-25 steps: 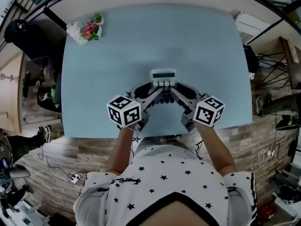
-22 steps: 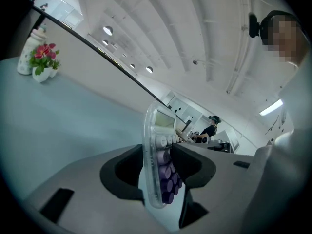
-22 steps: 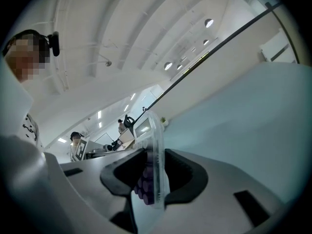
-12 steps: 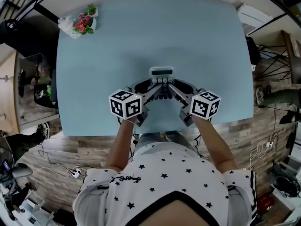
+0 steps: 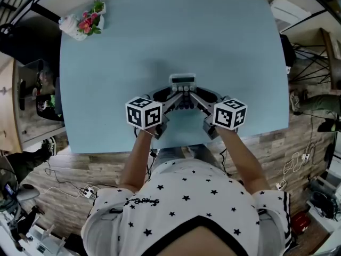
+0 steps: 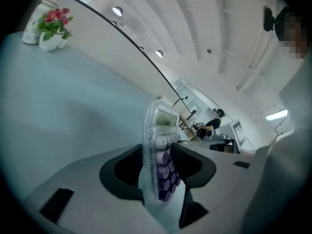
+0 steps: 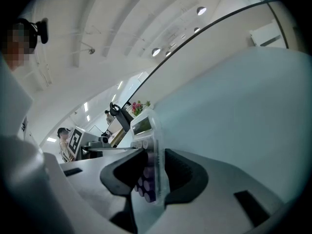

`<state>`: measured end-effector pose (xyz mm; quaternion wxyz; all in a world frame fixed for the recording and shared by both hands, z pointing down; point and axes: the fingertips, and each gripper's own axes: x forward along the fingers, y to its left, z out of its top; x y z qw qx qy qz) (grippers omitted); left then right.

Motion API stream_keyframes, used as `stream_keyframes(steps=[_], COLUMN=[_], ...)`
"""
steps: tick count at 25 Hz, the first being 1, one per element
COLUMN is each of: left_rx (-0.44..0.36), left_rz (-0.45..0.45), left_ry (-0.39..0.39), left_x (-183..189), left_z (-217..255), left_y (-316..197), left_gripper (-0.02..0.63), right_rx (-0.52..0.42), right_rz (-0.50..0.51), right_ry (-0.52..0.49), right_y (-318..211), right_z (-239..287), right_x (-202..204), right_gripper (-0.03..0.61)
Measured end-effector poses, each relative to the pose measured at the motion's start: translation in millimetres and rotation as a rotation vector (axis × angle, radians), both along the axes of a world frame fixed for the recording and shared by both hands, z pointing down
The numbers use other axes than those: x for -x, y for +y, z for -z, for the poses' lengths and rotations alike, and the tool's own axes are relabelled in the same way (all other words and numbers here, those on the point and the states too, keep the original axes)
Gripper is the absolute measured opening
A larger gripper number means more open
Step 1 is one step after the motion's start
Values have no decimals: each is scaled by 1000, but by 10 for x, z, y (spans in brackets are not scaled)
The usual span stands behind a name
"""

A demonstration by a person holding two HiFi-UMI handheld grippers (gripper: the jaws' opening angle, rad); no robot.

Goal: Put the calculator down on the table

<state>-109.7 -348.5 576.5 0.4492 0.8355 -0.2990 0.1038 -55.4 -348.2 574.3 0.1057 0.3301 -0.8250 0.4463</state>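
Note:
The calculator [image 5: 183,81], clear-cased with a grey screen and white and purple keys, is held over the middle of the light blue table [image 5: 122,63]. My left gripper [image 5: 175,96] grips it from the left and my right gripper [image 5: 193,96] from the right, both shut on its keypad end. In the left gripper view the calculator [image 6: 159,145] sits between the dark pads [image 6: 124,167] of the left gripper [image 6: 161,160], screen end pointing away. The right gripper view shows the same calculator [image 7: 148,155] clamped in the right gripper [image 7: 152,169]. Whether it touches the table I cannot tell.
A white pot of pink flowers [image 5: 81,23] stands at the table's far left corner, seen too as the flower pot [image 6: 48,26] in the left gripper view. The table's near edge [image 5: 176,143] runs just behind the grippers. Cables and furniture surround the table on the wooden floor.
Both grippers have sunk toward the table with the calculator still held between them. Their grip looks unchanged.

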Motion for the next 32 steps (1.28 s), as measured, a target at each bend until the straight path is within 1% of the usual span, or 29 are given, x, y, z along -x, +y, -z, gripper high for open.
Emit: stream_keyframes(steps=[12, 20, 32], left_rx=[29, 47, 49], left_rz=[-35, -20, -1], left_ry=[-77, -82, -130], left_x=[8, 1, 11], left_z=[-211, -277, -362], left_y=[-6, -42, -116], left_gripper=[207, 212, 221], right_rx=[41, 64, 48], right_rz=[21, -4, 7], right_ry=[61, 73, 153], right_y=[-6, -43, -115], right_z=[-226, -291, -369], right_x=[13, 1, -10], right_gripper=[130, 130, 133])
